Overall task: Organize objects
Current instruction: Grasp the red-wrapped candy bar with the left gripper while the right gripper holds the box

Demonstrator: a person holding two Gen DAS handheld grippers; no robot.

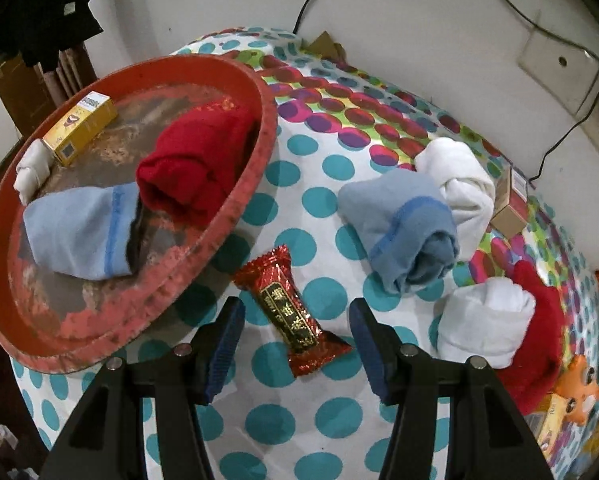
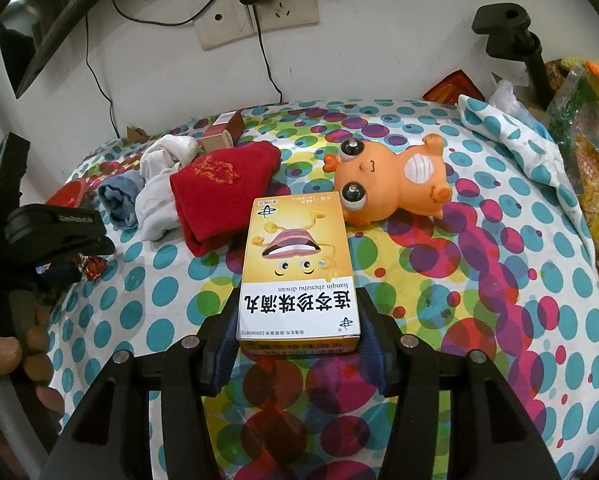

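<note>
Socks, boxes and small items are being sorted onto a round red tray [image 1: 259, 128] sitting on a polka-dot worktop [image 1: 311, 164]. Four things are already lying in it: a red sock [image 1: 195, 160], a pale blue sock [image 1: 75, 232], a white sock [image 1: 29, 174] and a yellow box [image 1: 81, 126]. Outside it, four rolled socks are waiting: one blue [image 1: 407, 232], two white, one red. The left gripper [image 1: 297, 352] is hovering open around a red candy [image 1: 293, 312]. The right gripper [image 2: 297, 340] is clamping a yellow medicine box [image 2: 297, 268] beside an orange toy [image 2: 391, 184].
</note>
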